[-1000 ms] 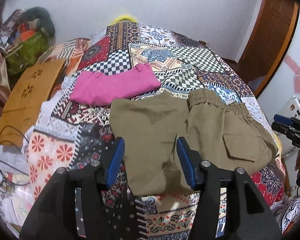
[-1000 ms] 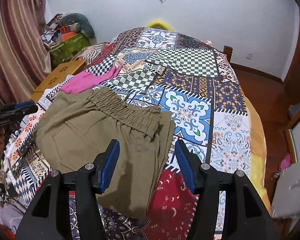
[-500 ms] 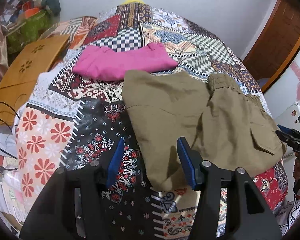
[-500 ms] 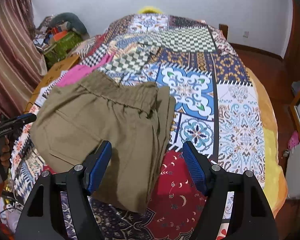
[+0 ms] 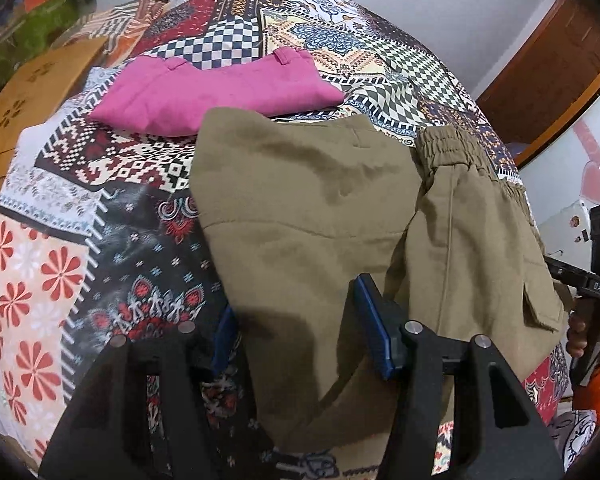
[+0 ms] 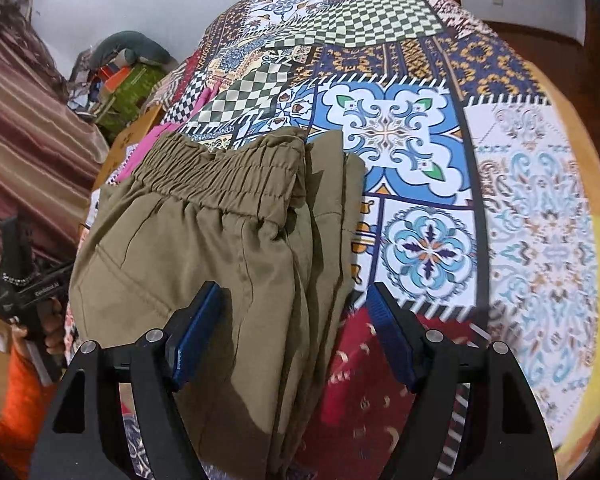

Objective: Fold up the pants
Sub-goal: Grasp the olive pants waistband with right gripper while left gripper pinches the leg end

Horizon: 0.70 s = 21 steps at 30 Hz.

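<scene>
Left wrist: olive pants (image 5: 312, 216) lie between spread fingers (image 5: 374, 322).

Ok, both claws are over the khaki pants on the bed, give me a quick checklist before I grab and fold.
1. Left claw open, nothing clamped: ok.
2. Right claw open, nothing clamped: ok.
3. Khaki pants lie between each claw's pads: ok.
4. Pants flat: not ok, the elastic waistband end lies doubled over the legs, with wrinkles.
5. Pink garment clear of the pants: not ok, the khaki corner looks to overlap its edge.
6. Pads reach the fabric edge: cannot tell.
</scene>
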{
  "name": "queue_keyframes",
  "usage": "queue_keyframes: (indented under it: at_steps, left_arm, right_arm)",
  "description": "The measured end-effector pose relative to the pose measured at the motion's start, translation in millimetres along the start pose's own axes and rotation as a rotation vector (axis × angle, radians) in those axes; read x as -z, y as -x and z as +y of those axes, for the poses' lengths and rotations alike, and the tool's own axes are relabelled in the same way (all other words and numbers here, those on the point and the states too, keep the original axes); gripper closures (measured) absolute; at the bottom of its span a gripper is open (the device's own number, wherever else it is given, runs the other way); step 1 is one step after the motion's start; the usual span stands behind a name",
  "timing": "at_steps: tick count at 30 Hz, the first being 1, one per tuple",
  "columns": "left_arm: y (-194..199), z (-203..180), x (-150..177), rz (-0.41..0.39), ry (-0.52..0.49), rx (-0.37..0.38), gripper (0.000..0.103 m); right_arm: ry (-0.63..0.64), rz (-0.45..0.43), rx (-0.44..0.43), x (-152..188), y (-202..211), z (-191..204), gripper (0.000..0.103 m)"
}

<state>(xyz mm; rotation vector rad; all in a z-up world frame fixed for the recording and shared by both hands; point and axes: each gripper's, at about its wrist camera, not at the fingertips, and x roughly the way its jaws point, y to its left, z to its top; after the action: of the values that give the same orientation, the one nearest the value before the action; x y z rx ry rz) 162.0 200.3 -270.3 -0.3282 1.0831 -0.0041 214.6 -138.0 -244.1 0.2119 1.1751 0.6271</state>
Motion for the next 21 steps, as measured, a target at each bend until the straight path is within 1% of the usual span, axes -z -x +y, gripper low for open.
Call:
queue_keyframes:
  at_steps: [5,9,12,14,18,19,21]
  left_arm:
    - [-5.5,-0.8,-7.0,0.003,0.001,0.018,0.048]
    - [-5.8,-5.0,-9.7,-0.006,-0.009,0.002,0.051]
    - [-2.6,-6.0,-8.1,-0.013,-0.029,-0.018,0.058]
    - [2.0,-5.1,-6.6,-0.017,-0.030,-0.024,0.065]
    - [9.7,-3.7,-1.5,-0.015,-0.028,-0.014,0.069]
    - [11.8,-4.9,0.0,-0.014,-0.032,-0.021,0.070]
    - [15.5,-9.0,2.1,-0.022,-0.052,-0.034,0.070]
  right_arm:
    - [0.019,-0.004,-0.020,-5.9,-3.3,2.0,0.030]
    - [0.031,-0.003,-0.041,-11.1,-5.1,2.3,0.030]
    - [0.042,-0.002,-0.052,-10.7,-4.1,1.8,0.034]
    - [0.047,0.001,-0.061,-9.7,-2.4,0.3,0.040]
    - [0.054,0.013,-0.080,-4.8,2.6,-1.5,0.048]
    - [0.054,0.017,-0.087,-4.0,3.4,-2.0,0.051]
    - [0.051,0.023,-0.093,-1.9,5.4,-2.5,0.052]
